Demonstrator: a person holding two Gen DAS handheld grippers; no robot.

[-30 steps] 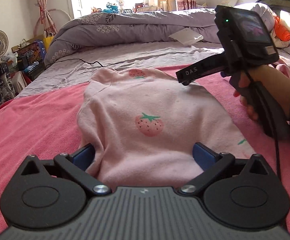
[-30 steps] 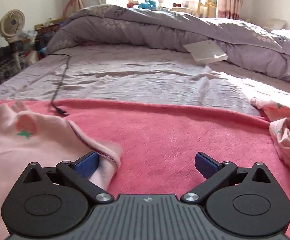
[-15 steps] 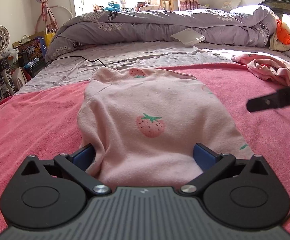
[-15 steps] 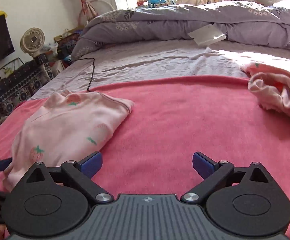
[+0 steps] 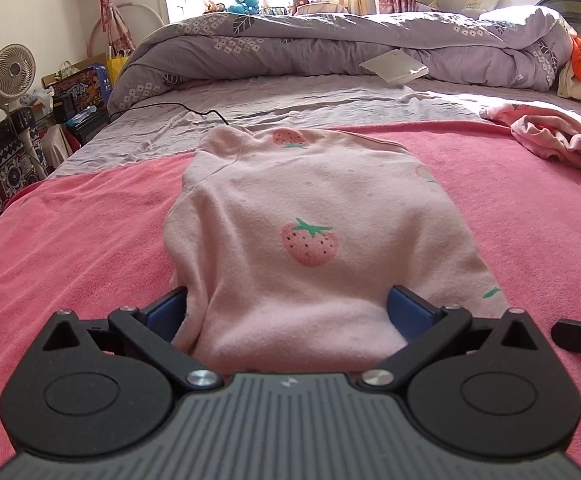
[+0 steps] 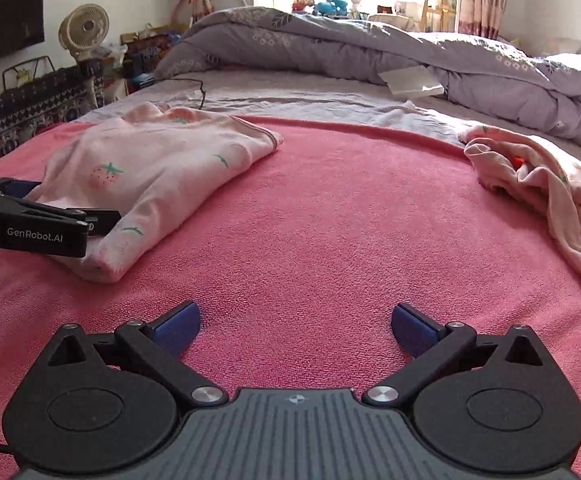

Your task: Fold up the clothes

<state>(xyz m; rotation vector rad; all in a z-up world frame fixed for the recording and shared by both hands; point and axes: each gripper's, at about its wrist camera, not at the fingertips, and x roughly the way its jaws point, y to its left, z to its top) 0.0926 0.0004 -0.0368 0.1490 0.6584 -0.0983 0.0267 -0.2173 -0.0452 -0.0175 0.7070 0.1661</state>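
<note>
A folded pink garment with strawberry prints (image 5: 310,216) lies on the pink blanket (image 5: 70,232). Its near edge sits between the wide-apart blue pads of my left gripper (image 5: 288,312), which is open and grips nothing. In the right wrist view the same garment (image 6: 162,164) lies at the left, with the left gripper (image 6: 50,220) at its near corner. My right gripper (image 6: 294,324) is open over bare blanket (image 6: 330,220), well clear of the garment. A crumpled pink garment (image 6: 538,176) lies to the right, also visible as a pink heap (image 5: 558,144) in the left wrist view.
A bunched purple duvet (image 5: 330,44) and a white flat box (image 5: 394,66) lie across the far side of the bed. A black cable (image 5: 186,110) trails over the grey sheet. A fan (image 5: 8,76) and clutter stand beside the bed on the left.
My right gripper has drawn back from the folded garment's far side to the near right, low over the blanket. The left gripper and the garment have stayed in place.
</note>
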